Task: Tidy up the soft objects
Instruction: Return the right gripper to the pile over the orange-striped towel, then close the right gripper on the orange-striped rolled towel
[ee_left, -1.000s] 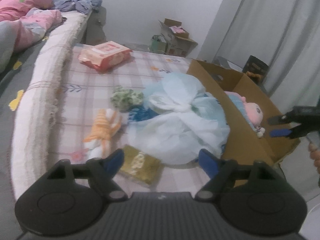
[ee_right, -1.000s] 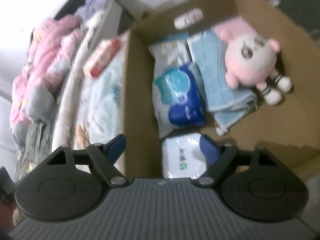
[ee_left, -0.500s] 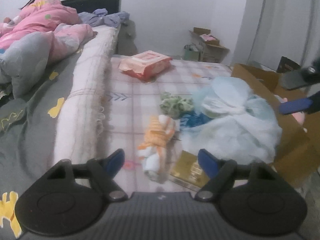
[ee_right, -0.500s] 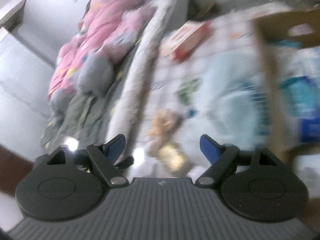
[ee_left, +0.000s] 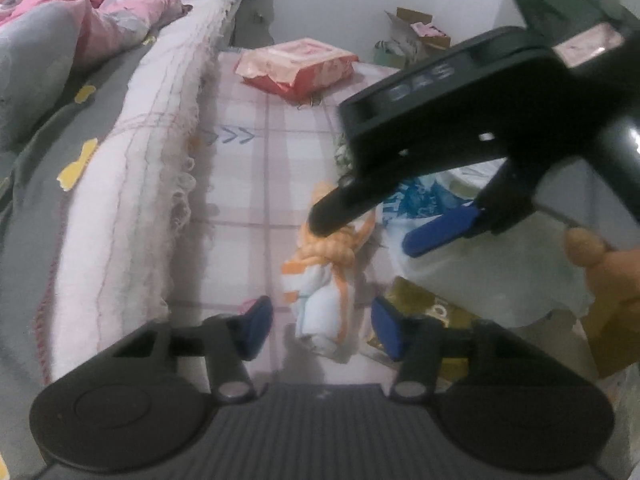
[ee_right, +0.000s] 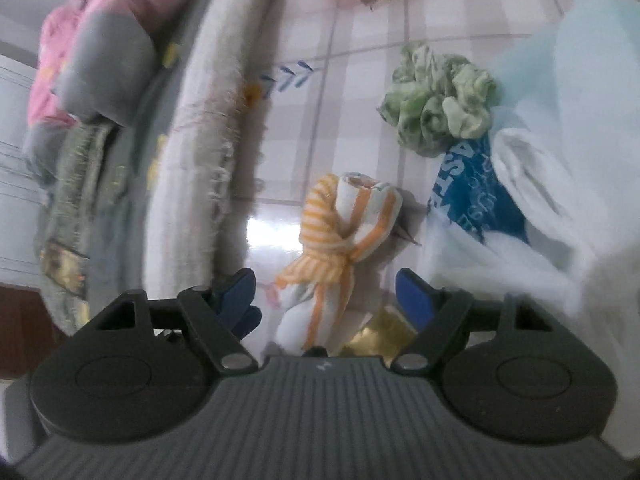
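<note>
Left wrist view: the left gripper point(ee_left: 322, 322) has dropped closer to the orange-and-white striped cloth bundle point(ee_left: 324, 280) on the checked sheet point(ee_left: 248, 184); its jaws have just been closing and now straddle the bundle's near end, not pinching yet. The right gripper point(ee_left: 372, 232) has swung in over the bundle, jaws spread

Right wrist view: no more cardboard box, now the bundle point(ee_right: 340, 248) sits between its spread jaws, with the green scrunchie point(ee_right: 436, 116) beyond it
</note>
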`<state>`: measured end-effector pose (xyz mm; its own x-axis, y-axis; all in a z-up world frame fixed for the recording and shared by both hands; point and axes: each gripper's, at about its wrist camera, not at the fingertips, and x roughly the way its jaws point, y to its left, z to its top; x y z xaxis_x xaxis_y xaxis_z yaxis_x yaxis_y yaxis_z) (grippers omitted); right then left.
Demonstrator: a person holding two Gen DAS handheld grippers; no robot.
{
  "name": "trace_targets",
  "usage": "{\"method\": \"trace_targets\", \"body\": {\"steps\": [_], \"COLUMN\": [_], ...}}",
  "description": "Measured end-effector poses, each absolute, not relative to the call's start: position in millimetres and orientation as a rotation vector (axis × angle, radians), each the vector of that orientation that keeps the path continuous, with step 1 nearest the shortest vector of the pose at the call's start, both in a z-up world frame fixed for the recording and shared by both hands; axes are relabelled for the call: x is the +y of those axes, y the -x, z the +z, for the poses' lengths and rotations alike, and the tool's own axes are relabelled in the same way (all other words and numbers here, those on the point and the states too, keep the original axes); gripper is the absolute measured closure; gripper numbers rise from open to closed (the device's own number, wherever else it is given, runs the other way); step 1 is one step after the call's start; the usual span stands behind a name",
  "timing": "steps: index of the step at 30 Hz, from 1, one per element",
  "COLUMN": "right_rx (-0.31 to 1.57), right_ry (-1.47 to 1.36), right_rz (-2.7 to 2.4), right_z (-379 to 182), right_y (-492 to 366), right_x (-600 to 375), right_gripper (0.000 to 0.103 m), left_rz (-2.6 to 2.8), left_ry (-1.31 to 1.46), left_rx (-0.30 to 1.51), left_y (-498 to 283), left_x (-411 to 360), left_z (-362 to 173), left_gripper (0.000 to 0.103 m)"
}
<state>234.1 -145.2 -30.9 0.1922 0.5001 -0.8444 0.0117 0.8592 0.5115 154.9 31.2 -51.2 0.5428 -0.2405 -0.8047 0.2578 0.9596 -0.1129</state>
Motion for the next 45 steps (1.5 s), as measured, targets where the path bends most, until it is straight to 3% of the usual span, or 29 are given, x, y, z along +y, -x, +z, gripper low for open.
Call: {"method": "trace_targets", "body": {"steps": [4,9,12,14,17,32,42,44,45], "right_rx": [1.365,1.380,1.353,1.340,1.323,1.129,0.965,0.938,0.925], "right_ry": [-0.431,-0.434,-0.448,-0.461,-0.482,-0.509,-0.573,-0.598,-0.611], "right_rz": [0.345,0.339,0.334,0.323,0.332,0.463,0.473,0.449,0.432], "right_z": [-44,-55,-56,-58,-60,18,74,79,82], "right_y": [-247,-257,-260,-261,-259,-217,-154,-139,-130], "right_x": [-135,-128,-127,-128,-130,-141,-213,-237,-251], "right_gripper": [0.026,0.029,0.043,0.057,0.060,0.062,0.062,0.062,0.062], "left_rz": [-0.295,-0.289,-0.279,-0.270,-0.273,-0.291,-0.471,-0.533,-0.565], "left_ry": [-0.003,0.016,0.025,0.023,0.031,0.035,0.016,0.015,0.019], "left_rx": [0.974,0.981,0.979,0.974,0.969,0.798,0.712,0.705,0.706], "left_y": [-164,-168,-167,-168,-167,-116,-78,-74,-72], "left_x": [33,34,34,34,35,43,-5,-22,-31], "left_z": [-57,-60,-59,-58,-55,18,65,69,71], "left_gripper": [0.064,0.068,0.069,0.071,0.071,0.072,0.072,0.068,0.061]}}
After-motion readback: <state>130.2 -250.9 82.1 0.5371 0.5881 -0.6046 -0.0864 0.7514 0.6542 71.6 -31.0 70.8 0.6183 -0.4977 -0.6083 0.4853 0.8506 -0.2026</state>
